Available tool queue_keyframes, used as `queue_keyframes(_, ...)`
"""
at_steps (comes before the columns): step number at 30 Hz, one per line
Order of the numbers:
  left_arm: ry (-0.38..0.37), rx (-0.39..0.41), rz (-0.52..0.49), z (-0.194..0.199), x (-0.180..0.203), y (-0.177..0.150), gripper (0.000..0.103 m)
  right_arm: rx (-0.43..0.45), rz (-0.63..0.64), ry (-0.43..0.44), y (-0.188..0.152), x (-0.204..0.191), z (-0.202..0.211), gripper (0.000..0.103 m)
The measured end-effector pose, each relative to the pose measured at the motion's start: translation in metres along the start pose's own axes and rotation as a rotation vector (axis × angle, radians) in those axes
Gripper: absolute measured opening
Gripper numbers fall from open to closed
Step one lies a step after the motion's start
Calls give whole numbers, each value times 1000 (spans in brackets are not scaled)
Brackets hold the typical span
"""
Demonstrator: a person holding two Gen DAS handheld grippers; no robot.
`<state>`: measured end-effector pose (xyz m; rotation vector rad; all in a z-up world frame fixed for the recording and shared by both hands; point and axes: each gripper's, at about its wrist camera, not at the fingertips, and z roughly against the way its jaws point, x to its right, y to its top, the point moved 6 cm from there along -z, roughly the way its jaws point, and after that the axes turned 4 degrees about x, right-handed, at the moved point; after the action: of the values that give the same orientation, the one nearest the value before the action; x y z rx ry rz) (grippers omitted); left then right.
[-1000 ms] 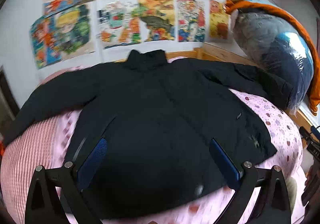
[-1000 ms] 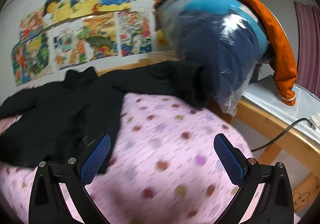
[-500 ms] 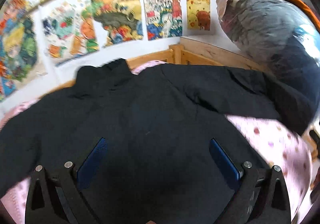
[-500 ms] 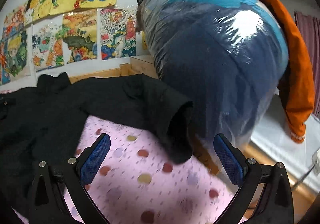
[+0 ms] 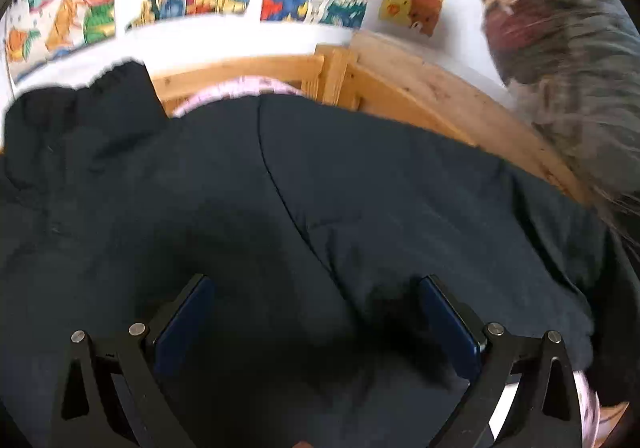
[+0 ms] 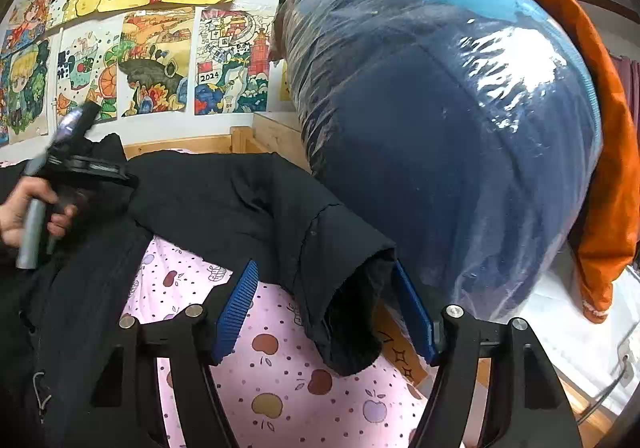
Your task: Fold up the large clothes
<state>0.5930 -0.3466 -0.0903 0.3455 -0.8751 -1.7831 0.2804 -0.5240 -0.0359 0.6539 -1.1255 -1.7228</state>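
Bedroom; wooden bed (image 6: 244, 138); wall drawings (image 6: 152, 60)

White wall (image 6: 240, 124) at 11 o'clock, covered in colourful drawings (image 6: 156, 60). Wooden bed frame (image 5: 400, 88) below it, pink apple-print sheet (image 6: 280, 376) at 6. Plastic-wrapped bedding bundle (image 6: 440, 128) at 2 o'clock.

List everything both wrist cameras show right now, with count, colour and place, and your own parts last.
jacket: one, black, spread on the bed, sleeve cuff at the bed's right edge
bedcover: one, pink with apple print, under the jacket
bed frame: one, light wood, behind the jacket
bagged bundle: one, blue in clear plastic, right of the bed
orange cloth: one, draped over the bundle
drawings: several, multicoloured, on the wall
left hand-held gripper: open, over the jacket
right hand-held gripper: closing, cuff between its jaws
hand: one, holding the left tool's handle
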Motion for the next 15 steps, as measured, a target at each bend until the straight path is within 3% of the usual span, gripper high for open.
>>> queue_keyframes(4, -24, -2, 57, -15, -2, -6, 103, -3, 21, -11, -1, -4, -6, 36)
queue_keyframes(9, -10, 4, 40, -24, -2, -15, 103, -4, -9, 22, -1, -7, -6, 9)
queue_keyframes(15, 65, -45, -46, -45, 4, -20, 103, -26, -51, 181, 11, -33, 7, 5)
